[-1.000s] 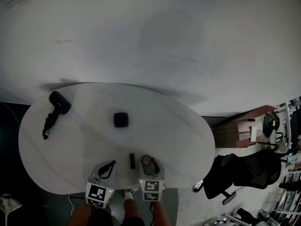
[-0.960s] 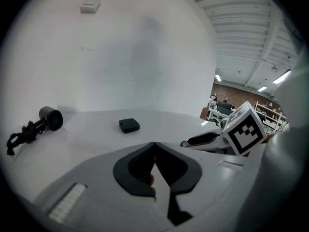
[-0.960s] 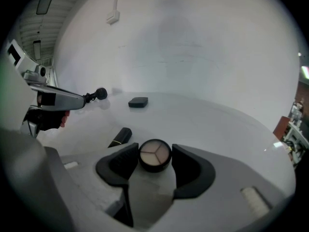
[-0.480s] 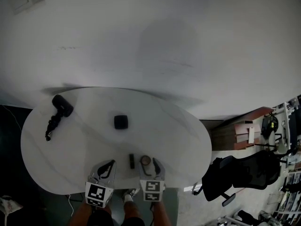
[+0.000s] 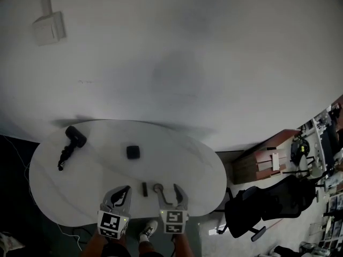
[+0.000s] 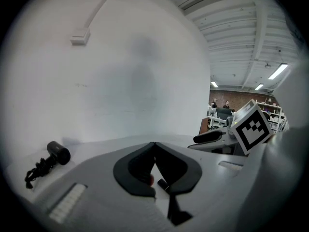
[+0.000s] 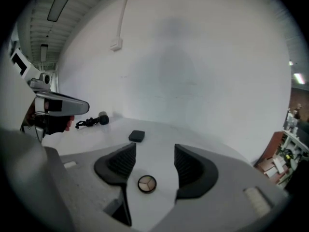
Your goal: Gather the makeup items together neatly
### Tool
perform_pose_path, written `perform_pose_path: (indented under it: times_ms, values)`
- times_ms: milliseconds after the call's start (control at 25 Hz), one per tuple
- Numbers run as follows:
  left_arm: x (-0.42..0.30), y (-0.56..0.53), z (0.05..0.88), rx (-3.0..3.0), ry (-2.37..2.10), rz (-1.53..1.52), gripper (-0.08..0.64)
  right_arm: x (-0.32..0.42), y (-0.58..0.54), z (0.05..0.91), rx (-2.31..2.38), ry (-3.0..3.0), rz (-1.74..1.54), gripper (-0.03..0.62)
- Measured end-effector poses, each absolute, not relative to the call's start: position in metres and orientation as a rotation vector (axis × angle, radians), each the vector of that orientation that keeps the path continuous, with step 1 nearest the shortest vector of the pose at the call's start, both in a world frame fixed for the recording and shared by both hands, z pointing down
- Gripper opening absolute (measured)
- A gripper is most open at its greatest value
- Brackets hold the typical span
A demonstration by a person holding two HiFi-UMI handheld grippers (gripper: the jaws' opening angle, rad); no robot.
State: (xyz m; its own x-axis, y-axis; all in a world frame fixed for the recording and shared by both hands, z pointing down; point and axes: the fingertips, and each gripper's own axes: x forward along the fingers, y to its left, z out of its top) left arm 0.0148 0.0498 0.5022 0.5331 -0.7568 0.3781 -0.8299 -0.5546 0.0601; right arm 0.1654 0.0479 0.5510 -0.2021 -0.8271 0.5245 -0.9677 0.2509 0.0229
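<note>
On the white oval table [image 5: 80, 186] lie a black square compact [image 5: 133, 152], a small black tube [image 5: 144, 189] and a round compact [image 5: 158, 187]. A black hair tool with a cord [image 5: 72, 143] rests far left. My right gripper [image 5: 169, 189] hangs above the near edge. Its jaws have just been opening and hold nothing. In the right gripper view the round compact [image 7: 147, 183] lies on the table below the open right gripper [image 7: 154, 151], the square compact [image 7: 136, 136] beyond. My left gripper [image 6: 154, 145] is shut, its tips touching, nothing in it.
A bare white wall rises behind the table, with a box and conduit [image 5: 49, 27] on it. To the right stand a black office chair [image 5: 257, 208] and a wooden cabinet [image 5: 262, 159]. The person's feet [image 5: 146, 230] show under the near table edge.
Both grippers have risen off the table and the head view has lifted too. The round compact, earlier between the right jaws, now lies free on the table.
</note>
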Motion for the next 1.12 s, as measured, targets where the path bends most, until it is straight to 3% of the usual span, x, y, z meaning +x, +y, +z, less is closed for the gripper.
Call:
perform_pose_path:
  times_ms: [240, 520, 880, 1120]
  values:
    - [0.018, 0.054, 0.449, 2.593, -1.402, 0.390, 0.011, 0.177, 0.057, 0.489, 1.714, -2.147, 0.334, 0.249]
    - [0.018, 0.075, 0.413, 2.608, -1.462, 0.339, 0.011, 0.185, 0.077, 0.431, 1.777, -2.201, 0.180, 0.095]
    - [0.025, 0.100, 0.381, 2.635, -1.525, 0.288, 0.011, 0.187, 0.108, 0.400, 1.799, -2.258, 0.105, 0.009]
    - [0.041, 0.113, 0.377, 2.655, -1.535, 0.276, 0.011, 0.195, 0.121, 0.396, 1.781, -2.275, 0.080, 0.005]
